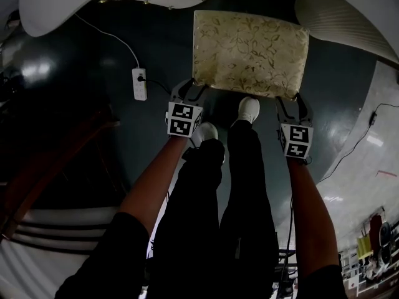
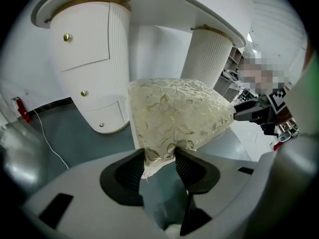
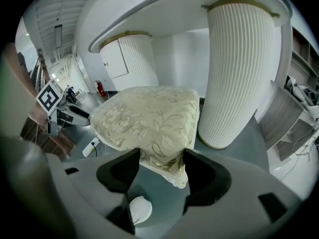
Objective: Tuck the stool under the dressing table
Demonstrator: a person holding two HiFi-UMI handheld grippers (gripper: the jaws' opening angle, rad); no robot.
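We pinch stool (image 1: pixel 249 52) corners: left gripper (image 2: pixel 159 156), right gripper (image 3: pixel 160 156) | only left gripper view shows the dressing table (image 2: pixel 149 4) drawer knobs (image 2: pixel 67 36)

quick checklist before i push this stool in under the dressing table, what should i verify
1. Left gripper grip: ok, jaws clamped on the near left corner of the stool cushion.
2. Right gripper grip: ok, jaws clamped on the near right corner.
3. Gap under the dressing table: ok, the floor between the drawer pedestal and the plain pedestal looks bare.
4. Power strip: ok, it lies on the floor left of the stool, apart from it.
5. Stool legs free to slide: cannot tell, they are hidden beneath the cushion.
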